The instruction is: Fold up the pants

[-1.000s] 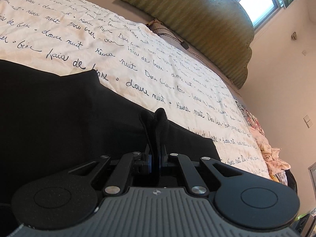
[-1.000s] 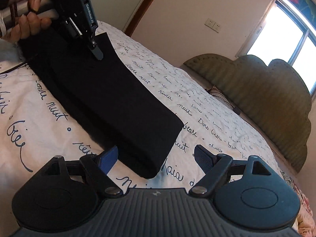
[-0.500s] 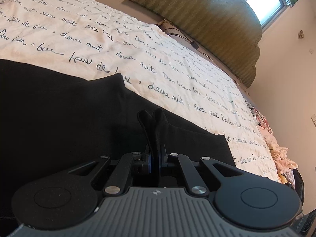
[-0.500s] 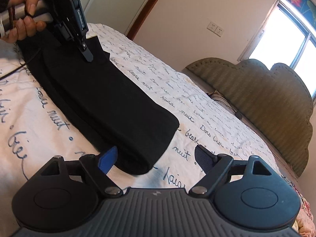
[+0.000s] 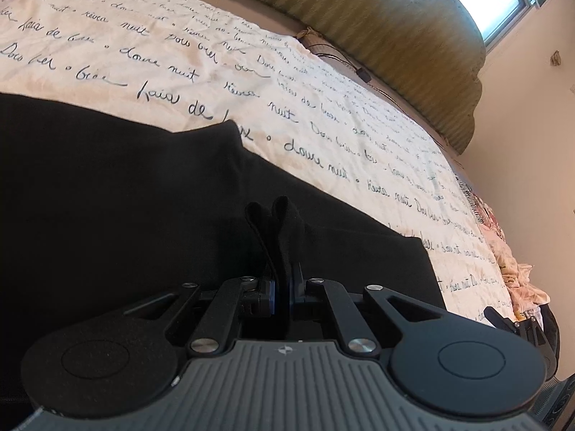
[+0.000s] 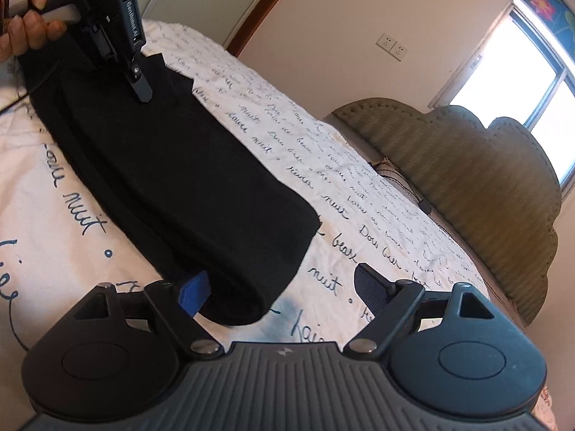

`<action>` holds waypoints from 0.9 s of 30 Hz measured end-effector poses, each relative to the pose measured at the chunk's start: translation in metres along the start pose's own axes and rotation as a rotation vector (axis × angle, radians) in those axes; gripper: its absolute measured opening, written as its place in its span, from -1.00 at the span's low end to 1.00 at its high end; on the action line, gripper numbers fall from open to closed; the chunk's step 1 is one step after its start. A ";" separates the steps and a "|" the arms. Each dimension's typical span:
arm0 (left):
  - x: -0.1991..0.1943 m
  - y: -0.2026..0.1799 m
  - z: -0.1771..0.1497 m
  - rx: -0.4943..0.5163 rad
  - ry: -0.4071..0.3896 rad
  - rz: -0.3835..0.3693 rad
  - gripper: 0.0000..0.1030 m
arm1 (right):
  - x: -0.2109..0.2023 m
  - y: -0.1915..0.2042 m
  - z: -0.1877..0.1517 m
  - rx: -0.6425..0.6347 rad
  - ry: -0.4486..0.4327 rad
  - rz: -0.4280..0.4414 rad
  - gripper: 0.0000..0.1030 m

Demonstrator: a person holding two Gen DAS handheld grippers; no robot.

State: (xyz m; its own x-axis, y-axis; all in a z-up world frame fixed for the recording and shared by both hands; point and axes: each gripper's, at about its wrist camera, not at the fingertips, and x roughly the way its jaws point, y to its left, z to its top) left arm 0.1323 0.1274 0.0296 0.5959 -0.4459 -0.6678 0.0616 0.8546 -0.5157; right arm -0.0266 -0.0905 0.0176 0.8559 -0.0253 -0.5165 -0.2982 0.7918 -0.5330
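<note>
Your left gripper (image 5: 282, 287) pinches a ridge of the black pants (image 6: 187, 186), which lie lengthwise on the script-printed bedspread (image 6: 323, 165); they're soft and limp, so bring your right gripper (image 6: 276, 289), fingers apart, onto the near folded end between them.

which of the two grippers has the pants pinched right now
The left gripper: its jaws are shut on a bunched tuft of the black pants. The right gripper is open at the pants' other end.

A home bedroom. A bed spread with a cream script-printed bedsheet (image 5: 323, 115) meets a padded green headboard (image 6: 467, 165). A window (image 6: 521, 57) sits above.
</note>
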 end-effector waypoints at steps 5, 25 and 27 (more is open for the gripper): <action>-0.001 0.005 -0.001 -0.007 0.001 -0.002 -0.84 | 0.011 -0.007 0.000 0.042 0.042 -0.033 0.65; -0.004 0.000 -0.013 0.092 -0.029 0.056 -0.68 | 0.020 -0.042 -0.021 0.317 0.123 0.174 -0.48; -0.003 0.001 -0.012 0.087 -0.030 0.054 -0.68 | 0.020 -0.045 -0.023 0.328 0.117 0.183 -0.40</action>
State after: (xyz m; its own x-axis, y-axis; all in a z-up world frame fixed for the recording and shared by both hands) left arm 0.1205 0.1262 0.0247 0.6239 -0.3915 -0.6764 0.0975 0.8977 -0.4296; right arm -0.0056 -0.1403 0.0160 0.7414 0.0802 -0.6663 -0.2748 0.9421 -0.1923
